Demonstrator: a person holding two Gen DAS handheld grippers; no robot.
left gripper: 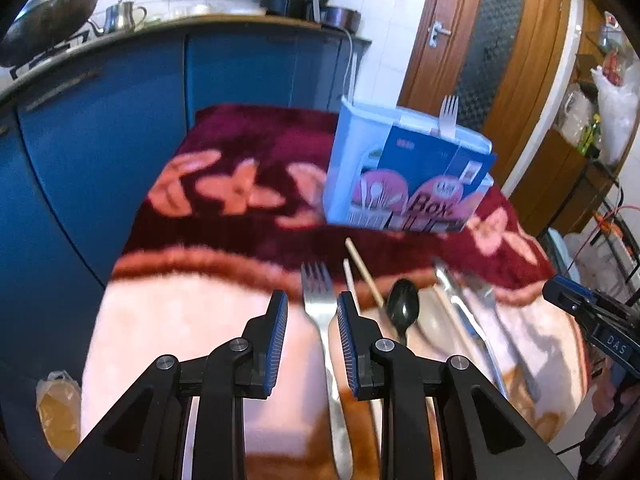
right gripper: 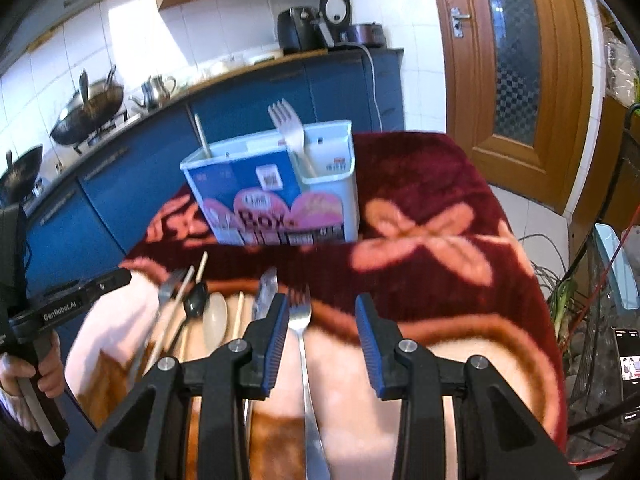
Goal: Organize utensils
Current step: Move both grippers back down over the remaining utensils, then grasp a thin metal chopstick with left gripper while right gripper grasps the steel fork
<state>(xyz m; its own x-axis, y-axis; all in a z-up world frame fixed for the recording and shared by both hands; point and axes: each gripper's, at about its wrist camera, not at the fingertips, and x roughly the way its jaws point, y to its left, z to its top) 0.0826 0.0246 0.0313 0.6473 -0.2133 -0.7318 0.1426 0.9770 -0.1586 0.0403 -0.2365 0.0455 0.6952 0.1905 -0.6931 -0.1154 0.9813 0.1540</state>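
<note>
Lining up on loose cutlery: each gripper has a fork framed between its jaws, neither gripped yet.

Left wrist view: a steel fork (left gripper: 320, 300) lies on the blanket (left gripper: 180, 320) at lower centre, tines pointing to the top of the frame, handle running down under the tool. The left gripper (left gripper: 312, 308) stands partly open, with visible gaps between the pads and the fork. It is empty, tilted down and forward toward the table.

Right wrist view: a second fork (right gripper: 299, 312) lies the same way at lower centre, just beside the inner pad of the right gripper (right gripper: 322, 312) and well clear of the other pad. Those jaws are also partly open with nothing in them, at a similar downward tilt.

Handles sit toward the person, probably so each piece can be picked up along its length.

The rest of the pile is between the two forks: a black spoon (left gripper: 403, 306), chopsticks (left gripper: 364, 270), and more metal pieces too blurred to name.

The utensil box (right gripper: 276, 196) stands upright at upper centre, further back on the blanket, one fork (right gripper: 288, 128) already standing tines-up in its end compartment and a stick (right gripper: 202, 136) at the other end. So sorting looks partly done, with most pieces left.

A hand (right gripper: 24, 368) holding the left tool shows at the left edge of the right wrist view.
</note>
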